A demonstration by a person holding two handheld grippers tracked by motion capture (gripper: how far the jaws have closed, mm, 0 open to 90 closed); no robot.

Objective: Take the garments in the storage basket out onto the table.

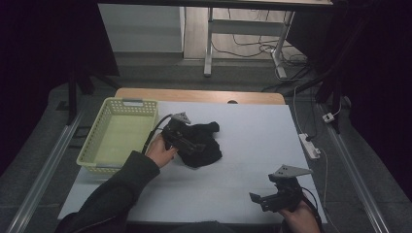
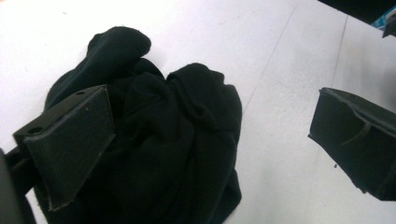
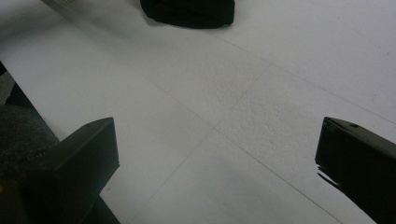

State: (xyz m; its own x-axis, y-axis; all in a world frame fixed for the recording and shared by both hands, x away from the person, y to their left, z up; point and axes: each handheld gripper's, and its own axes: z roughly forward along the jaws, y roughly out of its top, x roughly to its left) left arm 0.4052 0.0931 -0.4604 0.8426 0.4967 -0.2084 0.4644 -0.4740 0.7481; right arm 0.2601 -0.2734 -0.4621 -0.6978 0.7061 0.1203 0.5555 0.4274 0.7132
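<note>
Beside the yellow basket (image 1: 116, 133): left gripper (image 2: 205, 140) closing in on a crumpled black cloth (image 2: 159, 140).

Left jaws are standing wide apart and holding nothing; one jaw is pressing against the cloth, the other is hanging over bare table (image 1: 252, 141) on the side away from the basket. Right gripper (image 3: 215, 154), well apart from the basket, is idling wide open and empty. Risk: pinching a single loose fold, so the bundle is sagging and snagging the basket rim.

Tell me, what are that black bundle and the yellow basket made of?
The black bundle looks like soft, matte knit or fleece cloth: it slumps in rounded folds without shine. The basket appears to be pale yellow-green moulded plastic, judging by its stiff, perforated lattice walls and smooth rim.
</note>
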